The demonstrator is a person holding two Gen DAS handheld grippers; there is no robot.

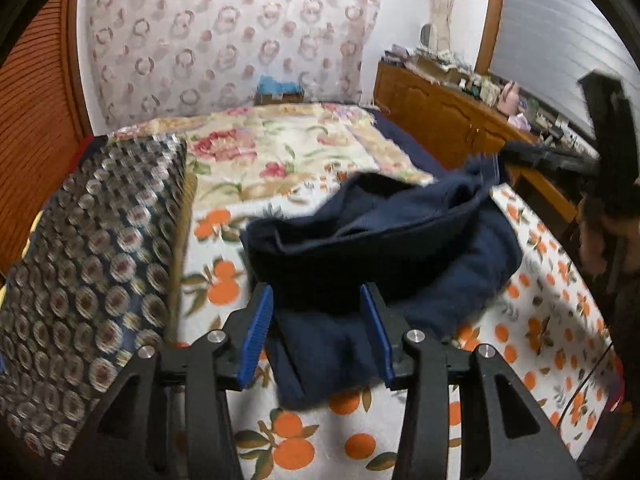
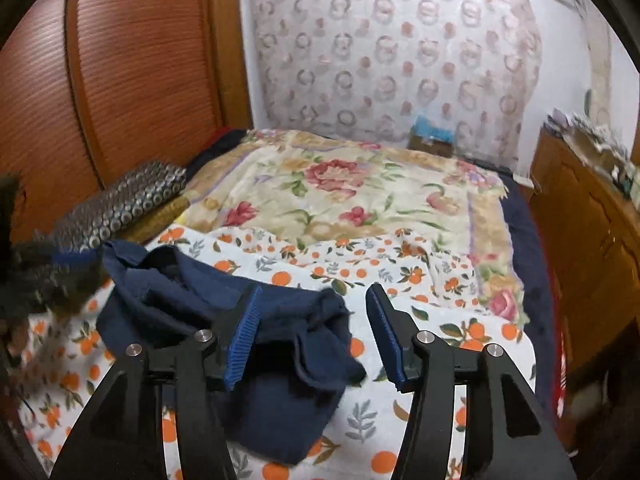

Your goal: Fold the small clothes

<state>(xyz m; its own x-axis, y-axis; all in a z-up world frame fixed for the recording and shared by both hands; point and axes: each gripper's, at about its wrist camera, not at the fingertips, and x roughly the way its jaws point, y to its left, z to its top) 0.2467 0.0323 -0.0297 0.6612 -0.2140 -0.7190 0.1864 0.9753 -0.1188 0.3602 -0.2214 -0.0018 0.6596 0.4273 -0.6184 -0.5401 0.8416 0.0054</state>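
A dark navy garment (image 1: 380, 248) lies rumpled on the orange-print sheet (image 1: 304, 440) of a bed. My left gripper (image 1: 316, 300) is open just above its near edge, jaws wide and empty. In the right wrist view the same garment (image 2: 224, 320) lies at the lower left, and my right gripper (image 2: 314, 300) is open over its right edge, empty. The right gripper also shows blurred at the far right of the left wrist view (image 1: 560, 160), near the raised far corner of the garment. The left gripper shows blurred at the left edge of the right wrist view (image 2: 52, 268).
A floral blanket (image 2: 344, 192) covers the far half of the bed. A dark patterned pillow (image 1: 92, 264) lies along the left side by a wooden wardrobe (image 2: 120, 72). A cluttered wooden cabinet (image 1: 448, 120) stands to the right. A patterned curtain (image 2: 392, 48) hangs behind.
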